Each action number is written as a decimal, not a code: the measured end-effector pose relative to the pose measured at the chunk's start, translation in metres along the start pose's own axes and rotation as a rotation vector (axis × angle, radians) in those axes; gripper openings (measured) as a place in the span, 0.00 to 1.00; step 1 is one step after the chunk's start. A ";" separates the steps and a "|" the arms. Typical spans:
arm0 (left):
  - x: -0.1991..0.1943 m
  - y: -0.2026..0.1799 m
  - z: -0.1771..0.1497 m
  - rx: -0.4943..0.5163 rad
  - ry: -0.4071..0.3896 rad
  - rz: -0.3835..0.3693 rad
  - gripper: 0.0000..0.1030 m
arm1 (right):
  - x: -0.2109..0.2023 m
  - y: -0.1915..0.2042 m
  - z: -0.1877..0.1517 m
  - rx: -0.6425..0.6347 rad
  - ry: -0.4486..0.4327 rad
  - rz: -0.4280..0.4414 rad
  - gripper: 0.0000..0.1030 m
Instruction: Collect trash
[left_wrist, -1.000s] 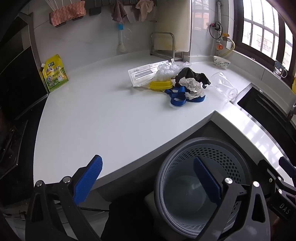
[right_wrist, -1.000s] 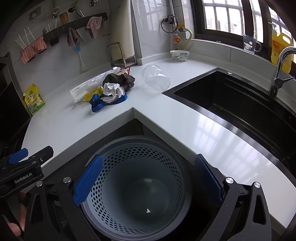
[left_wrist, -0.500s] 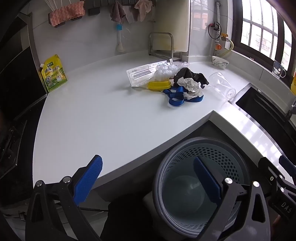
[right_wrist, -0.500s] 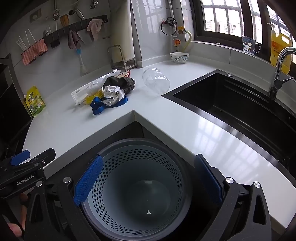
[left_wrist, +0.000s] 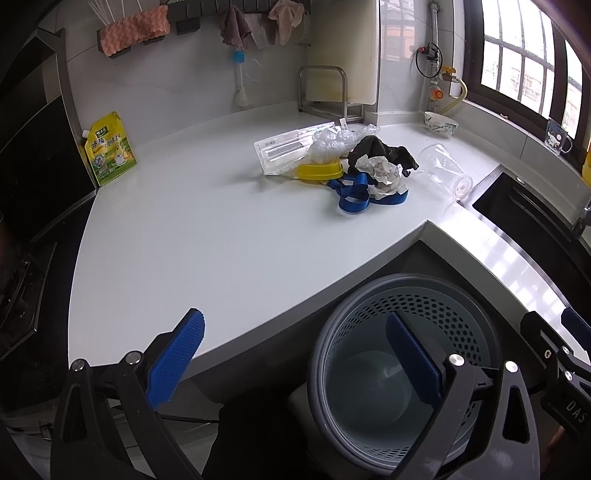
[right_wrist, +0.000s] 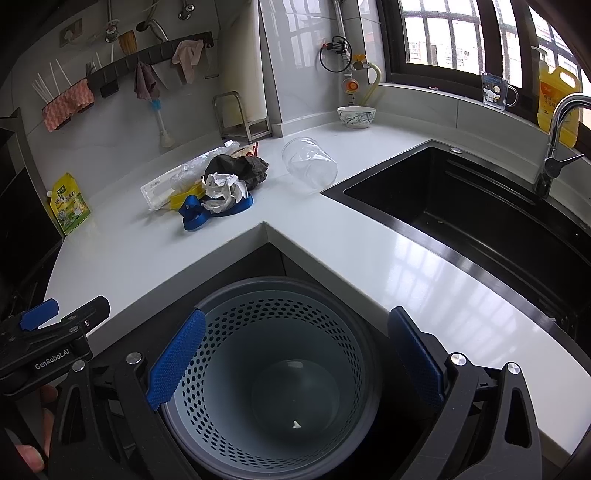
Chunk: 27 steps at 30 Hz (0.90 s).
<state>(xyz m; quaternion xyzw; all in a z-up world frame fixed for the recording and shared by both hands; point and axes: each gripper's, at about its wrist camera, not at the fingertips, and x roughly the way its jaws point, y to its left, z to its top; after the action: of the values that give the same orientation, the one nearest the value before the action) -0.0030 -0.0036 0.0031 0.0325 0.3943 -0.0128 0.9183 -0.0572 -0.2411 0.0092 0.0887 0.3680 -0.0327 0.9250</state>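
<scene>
Both grippers, left (left_wrist: 291, 354) and right (right_wrist: 293, 354), are drifting slightly back with fingers spread wide and empty over the bin (right_wrist: 273, 373), so the trash pile (left_wrist: 354, 166) is sitting untouched toward the table's back corner, pickup not started.

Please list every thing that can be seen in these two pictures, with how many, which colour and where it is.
bin: 1, grey, perforated, below the counter corner
paper scrap: 1, white, on the bin floor
trash pile: 1, mixed colours, on the counter
cup: 1, clear, lying on its side beside the sink
counter: 1, white
sink: 1, black, right
bowl: 1, white patterned, by the wall
pouch: 1, yellow, leaning at far left
bottle: 1, yellow, on the windowsill
left gripper: 1, black with blue pads, open
right gripper: 1, same, open over the bin
</scene>
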 end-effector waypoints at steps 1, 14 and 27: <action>0.000 0.000 0.000 0.001 0.000 0.000 0.94 | 0.000 0.000 0.000 0.001 0.000 0.000 0.92; 0.001 0.002 0.003 0.003 0.000 -0.001 0.94 | 0.000 0.001 0.000 -0.001 -0.002 -0.001 0.92; 0.002 0.002 0.002 0.001 -0.002 0.000 0.94 | -0.002 -0.001 0.000 0.002 -0.006 0.001 0.92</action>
<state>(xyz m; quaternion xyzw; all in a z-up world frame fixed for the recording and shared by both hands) -0.0003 -0.0014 0.0034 0.0331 0.3932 -0.0129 0.9188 -0.0593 -0.2422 0.0106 0.0897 0.3650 -0.0327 0.9261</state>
